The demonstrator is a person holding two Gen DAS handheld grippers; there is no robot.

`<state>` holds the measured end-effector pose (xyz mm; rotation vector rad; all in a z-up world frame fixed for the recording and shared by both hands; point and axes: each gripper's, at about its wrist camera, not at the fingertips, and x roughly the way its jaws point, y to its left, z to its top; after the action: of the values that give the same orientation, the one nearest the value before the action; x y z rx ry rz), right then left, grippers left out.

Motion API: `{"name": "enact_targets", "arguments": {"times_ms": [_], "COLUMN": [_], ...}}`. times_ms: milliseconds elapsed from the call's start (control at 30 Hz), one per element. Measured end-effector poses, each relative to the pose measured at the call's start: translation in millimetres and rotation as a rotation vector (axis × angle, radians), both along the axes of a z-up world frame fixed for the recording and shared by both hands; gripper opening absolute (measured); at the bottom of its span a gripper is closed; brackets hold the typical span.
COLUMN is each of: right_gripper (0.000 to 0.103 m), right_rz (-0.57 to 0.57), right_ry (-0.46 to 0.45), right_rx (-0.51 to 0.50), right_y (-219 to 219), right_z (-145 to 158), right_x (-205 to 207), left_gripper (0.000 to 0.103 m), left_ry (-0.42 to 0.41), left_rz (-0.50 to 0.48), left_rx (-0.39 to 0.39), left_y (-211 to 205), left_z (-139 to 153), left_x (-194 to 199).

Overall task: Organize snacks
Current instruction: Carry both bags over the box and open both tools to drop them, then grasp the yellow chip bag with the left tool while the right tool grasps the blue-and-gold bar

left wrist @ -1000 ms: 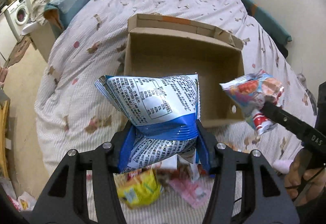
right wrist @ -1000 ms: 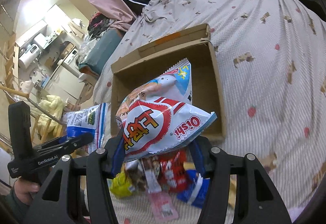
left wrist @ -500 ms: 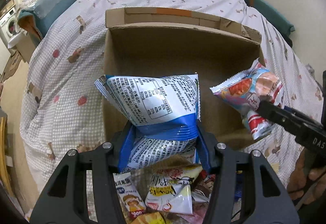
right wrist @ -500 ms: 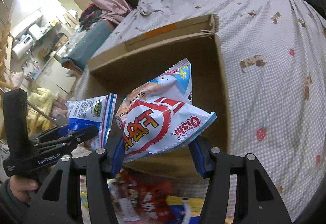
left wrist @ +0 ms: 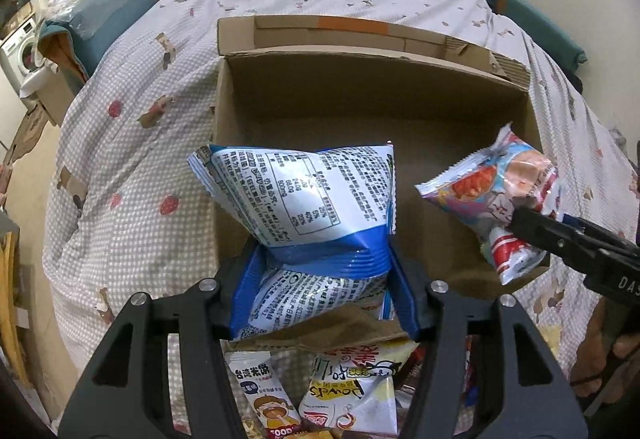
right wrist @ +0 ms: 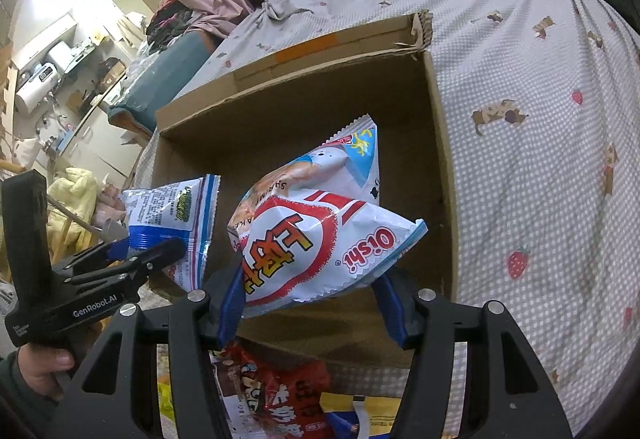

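The blue-and-white bag (left wrist: 304, 199) covers most of the near wall of the cardboard box (left wrist: 360, 99), and the small print on its back is too tiny to read. The loose snack packs (left wrist: 352, 391) on the bed get chopped off by the bottom edge and sit partly behind the gripper frame. In the right wrist view the Oishi bag (right wrist: 320, 243) hides most of the shrimp-cracker bag (right wrist: 336, 163) behind it.

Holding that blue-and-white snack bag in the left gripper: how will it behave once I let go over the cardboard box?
The blue-and-white snack bag creases sharply where the left gripper pinches it, so it is probably soft and light. Its puffed top suggests trapped air; it would likely drop gently into the cardboard box. The glossy film may slide.
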<state>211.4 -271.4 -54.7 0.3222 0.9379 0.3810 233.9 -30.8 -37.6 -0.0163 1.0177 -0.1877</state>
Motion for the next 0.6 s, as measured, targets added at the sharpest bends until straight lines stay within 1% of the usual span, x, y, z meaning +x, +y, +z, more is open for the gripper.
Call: {"name": "enact_targets", "arguments": {"times_ms": [133,267,300,367,433,500,600], "right_gripper": [0.061,0.064,0.066,0.081,0.09,0.091,0.091], "right_rz": [0.011,0.023,0.025,0.022,0.007,-0.003,-0.004], "right_ry": [-0.015,-0.023,-0.025,-0.029,-0.03,-0.028,-0.022], "right_rx": [0.007,0.009,0.01,0.016,0.019,0.022,0.041], "right_y": [1.6,3.1,3.1,1.8,-0.9,-2.7,-5.4], "right_z": [2.7,4.2,4.3,5.1,6.1,6.8,6.9], "right_x": [0.0,-0.5,-0.6,-0.7,-0.4,0.4,0.6], "left_gripper": [0.057,0.064,0.067,0.079,0.083,0.086,0.086], "left_ry": [-0.018,-0.025,-0.025,-0.027,-0.039,-0.047,-0.05], "left_rz": [-0.005,-0.002,-0.002,-0.003,0.001,0.001,0.009], "left_rx": [0.005,0.018,0.024,0.028,0.03,0.038,0.032], "left_y": [-1.6,-3.1,-3.5,-4.8,-4.4,-5.2,-3.4], "left_z": [3.9,6.3,6.4,6.9,8.8,10.7,12.1], "left_x": [-2.3,-3.6,-3.8,-5.0,-6.6,-7.5,-7.6]}}
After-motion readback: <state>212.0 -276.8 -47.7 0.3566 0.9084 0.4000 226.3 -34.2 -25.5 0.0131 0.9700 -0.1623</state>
